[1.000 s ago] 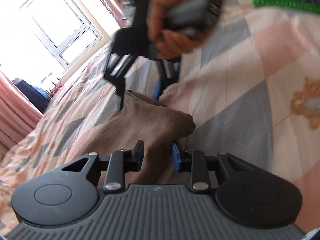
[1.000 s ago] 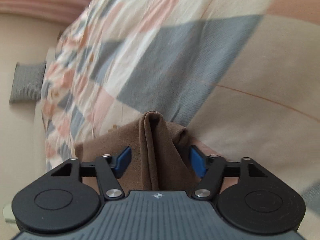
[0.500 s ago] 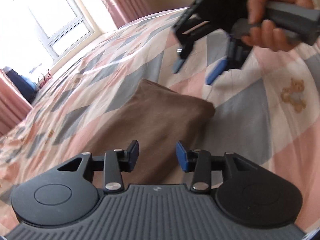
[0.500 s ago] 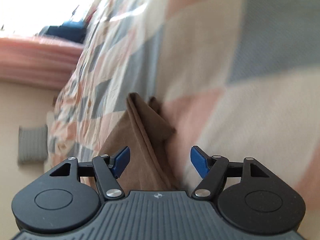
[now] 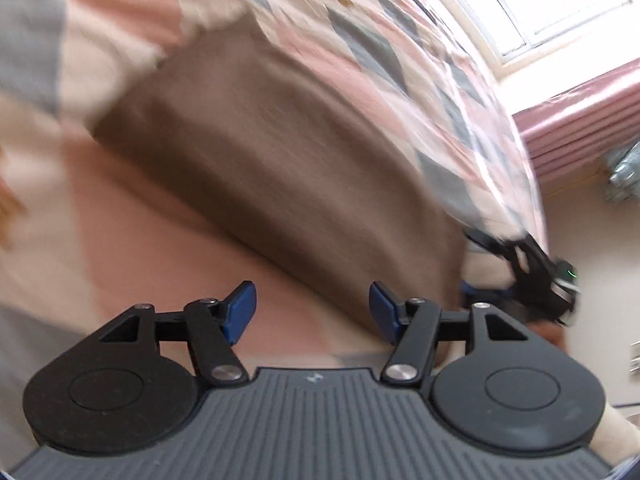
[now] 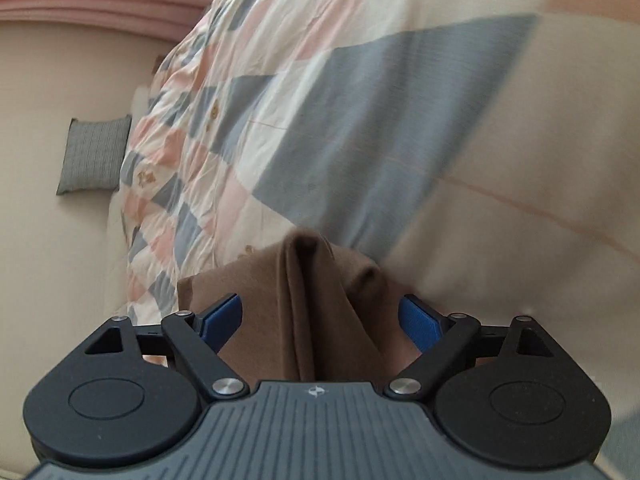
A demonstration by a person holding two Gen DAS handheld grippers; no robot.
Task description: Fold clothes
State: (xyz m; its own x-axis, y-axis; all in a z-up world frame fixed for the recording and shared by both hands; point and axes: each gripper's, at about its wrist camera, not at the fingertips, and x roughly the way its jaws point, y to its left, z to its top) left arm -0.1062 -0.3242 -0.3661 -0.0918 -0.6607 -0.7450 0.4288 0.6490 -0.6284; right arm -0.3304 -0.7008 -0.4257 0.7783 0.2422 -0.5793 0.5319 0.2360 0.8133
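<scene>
Left wrist view, frame motion-blurred. Left gripper (image 5: 312,306) at 6 o'clock, jaws spread wide with blue pads (image 5: 240,312) apart, nothing between them; it hangs over a pink patch of the bedspread (image 5: 120,208). Folded brown garment (image 5: 280,152) lies flat on the bedspread, running from 11 o'clock toward 4 o'clock. Right gripper (image 5: 532,276) at 3 o'clock, at the garment's near end; jaw state unreadable through blur. Window (image 5: 540,4) at 1 o'clock, pink curtain (image 5: 580,128) below it.
</scene>
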